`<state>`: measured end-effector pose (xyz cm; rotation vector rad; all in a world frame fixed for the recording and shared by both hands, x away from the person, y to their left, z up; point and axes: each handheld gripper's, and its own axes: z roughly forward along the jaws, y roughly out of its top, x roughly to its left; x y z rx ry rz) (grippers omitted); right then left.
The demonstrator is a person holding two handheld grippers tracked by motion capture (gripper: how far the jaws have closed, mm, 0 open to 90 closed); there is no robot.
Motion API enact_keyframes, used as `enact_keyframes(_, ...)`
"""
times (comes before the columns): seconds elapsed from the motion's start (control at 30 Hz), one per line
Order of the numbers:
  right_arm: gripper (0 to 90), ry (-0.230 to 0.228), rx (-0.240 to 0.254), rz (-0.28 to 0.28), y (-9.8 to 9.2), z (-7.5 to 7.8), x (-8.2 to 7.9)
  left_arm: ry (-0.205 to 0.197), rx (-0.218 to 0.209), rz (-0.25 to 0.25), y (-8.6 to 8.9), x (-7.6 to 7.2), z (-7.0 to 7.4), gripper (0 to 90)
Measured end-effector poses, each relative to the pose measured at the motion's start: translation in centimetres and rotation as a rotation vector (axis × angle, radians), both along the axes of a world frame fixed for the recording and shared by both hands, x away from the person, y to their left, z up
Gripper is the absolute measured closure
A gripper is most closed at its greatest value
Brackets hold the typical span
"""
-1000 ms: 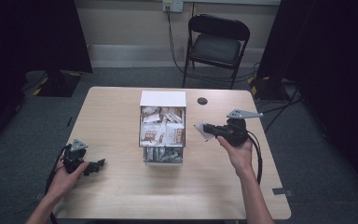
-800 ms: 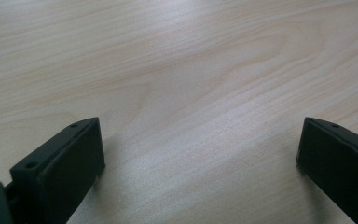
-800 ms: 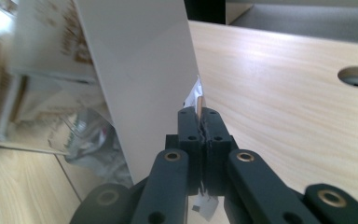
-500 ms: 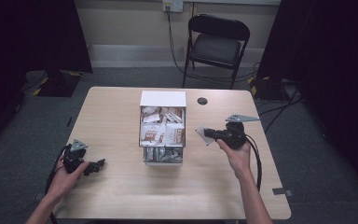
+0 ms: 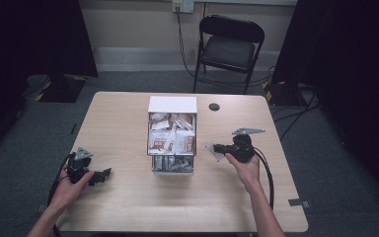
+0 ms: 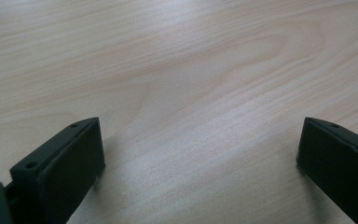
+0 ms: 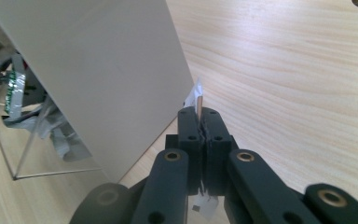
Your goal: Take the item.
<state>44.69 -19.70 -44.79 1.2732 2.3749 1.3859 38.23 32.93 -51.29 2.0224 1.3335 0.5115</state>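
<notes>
A white box [image 5: 172, 104] full of small packets [image 5: 171, 138] stands mid-table, with a clear tray [image 5: 172, 164] of more packets at its front. To its right, my right gripper [image 5: 220, 147] is shut on a thin white packet [image 5: 211, 150]. In the right gripper view that packet [image 7: 198, 99] is edge-on between the closed jaws of my right gripper [image 7: 200, 122], close beside the box's white side wall [image 7: 98, 70]. My left gripper [image 5: 103, 174] rests low at the table's front left. Its jaws stand wide apart over bare wood, with nothing between them [image 6: 200, 154].
A round black cap [image 5: 214, 106] lies on the table [image 5: 128, 113] behind the right gripper. A black folding chair [image 5: 229, 44] stands beyond the far edge. Cables run across the floor at the right. Bare wood lies left of the box and along the front.
My right gripper has moved a little lower and nearer the person, still holding the packet. The left gripper has stayed in place.
</notes>
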Motion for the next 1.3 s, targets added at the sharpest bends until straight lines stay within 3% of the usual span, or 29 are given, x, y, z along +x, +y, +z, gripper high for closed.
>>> enact_keyframes(0.37, 88.6, 0.051, -0.032, 0.002, 0.7, -1.9, 0.1, 0.0, 0.0, 0.0, 0.0, 0.0, 0.0, 0.2)
enact_keyframes(0.6, 88.5, 0.08, -0.049, -0.025, 0.4, -3.2, 0.6, 0.0, 0.0, 0.0, 0.0, 0.0, 0.0, 0.2)
enact_keyframes(1.0, 84.0, 0.072, -0.071, -0.051, 0.3, -4.1, 1.2, 0.001, -0.001, -0.002, 0.0, 0.0, 0.0, 0.0)
enact_keyframes(1.3, 73.6, 0.058, -0.112, -0.077, 0.3, -4.4, 1.4, 0.001, -0.001, -0.003, 0.0, 0.0, 0.0, 0.0)
